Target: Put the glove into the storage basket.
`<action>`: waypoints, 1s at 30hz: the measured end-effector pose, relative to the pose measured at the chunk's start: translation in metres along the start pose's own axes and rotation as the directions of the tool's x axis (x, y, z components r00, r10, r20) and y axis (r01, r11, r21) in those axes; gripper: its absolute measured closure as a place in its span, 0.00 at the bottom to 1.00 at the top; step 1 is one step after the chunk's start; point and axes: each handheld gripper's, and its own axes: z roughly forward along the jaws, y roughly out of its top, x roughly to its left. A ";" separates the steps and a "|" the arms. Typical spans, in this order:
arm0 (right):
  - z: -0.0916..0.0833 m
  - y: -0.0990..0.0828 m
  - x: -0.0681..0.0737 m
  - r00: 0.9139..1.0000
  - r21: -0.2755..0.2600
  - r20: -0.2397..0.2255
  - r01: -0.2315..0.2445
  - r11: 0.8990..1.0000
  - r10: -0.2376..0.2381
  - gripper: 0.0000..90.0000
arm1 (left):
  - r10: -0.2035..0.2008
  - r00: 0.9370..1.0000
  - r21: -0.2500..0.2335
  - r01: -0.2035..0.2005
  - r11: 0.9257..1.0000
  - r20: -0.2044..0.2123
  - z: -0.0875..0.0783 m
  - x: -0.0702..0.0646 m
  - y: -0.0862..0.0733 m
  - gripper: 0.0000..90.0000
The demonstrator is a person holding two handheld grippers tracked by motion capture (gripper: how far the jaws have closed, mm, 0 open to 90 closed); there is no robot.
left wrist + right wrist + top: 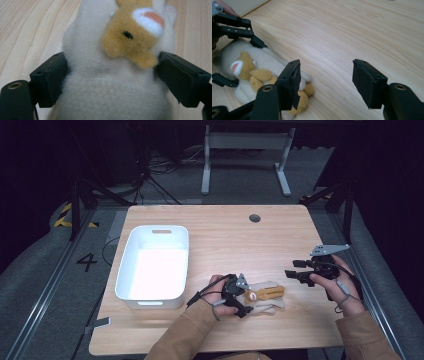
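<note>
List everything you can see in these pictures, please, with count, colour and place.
plush toy: one, cream and tan, near table edge, between the left jaws
bin: one, white, left part of table
table: one, light wood
desk frame: one, grey, on the floor beyond
left gripper: one, black, jaws against the toy's sides
right gripper: one, black, open, above table right of toy
hands: two, tan sleeves
</note>
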 end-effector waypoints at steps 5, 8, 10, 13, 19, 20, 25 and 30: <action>-0.001 0.000 0.000 1.000 0.001 0.003 -0.001 1.000 0.001 0.45 | 0.001 1.000 0.005 0.000 1.000 -0.009 -0.001 -0.002 0.000 0.19; -0.001 0.000 0.000 1.000 -0.001 0.002 -0.002 1.000 0.002 0.45 | 0.004 1.000 0.002 -0.004 1.000 -0.010 -0.002 -0.002 0.000 0.21; -0.001 0.000 0.000 1.000 -0.002 0.002 -0.001 1.000 0.001 0.45 | 0.003 1.000 -0.005 -0.003 1.000 -0.007 -0.002 -0.002 -0.001 0.23; -0.001 0.000 0.001 1.000 -0.003 0.002 -0.003 1.000 0.003 0.44 | 0.003 1.000 -0.024 -0.003 1.000 -0.006 -0.003 -0.004 -0.003 0.29; 0.000 0.001 0.002 1.000 -0.001 0.003 0.004 1.000 -0.004 0.44 | -0.002 1.000 -0.045 0.002 0.999 -0.001 -0.006 -0.008 -0.006 0.49; 0.000 0.001 0.002 1.000 -0.002 0.003 0.006 1.000 -0.006 0.44 | -0.003 1.000 -0.045 0.003 0.999 0.004 -0.006 -0.008 -0.006 0.52; 0.000 0.001 0.003 1.000 -0.003 0.003 0.008 1.000 -0.008 0.44 | -0.024 1.000 -0.030 0.024 0.999 0.013 -0.008 -0.010 -0.004 0.70; 0.000 0.001 0.002 1.000 -0.004 0.006 0.007 1.000 -0.007 0.44 | -0.034 0.999 -0.015 0.034 0.999 0.010 -0.008 -0.013 -0.002 0.78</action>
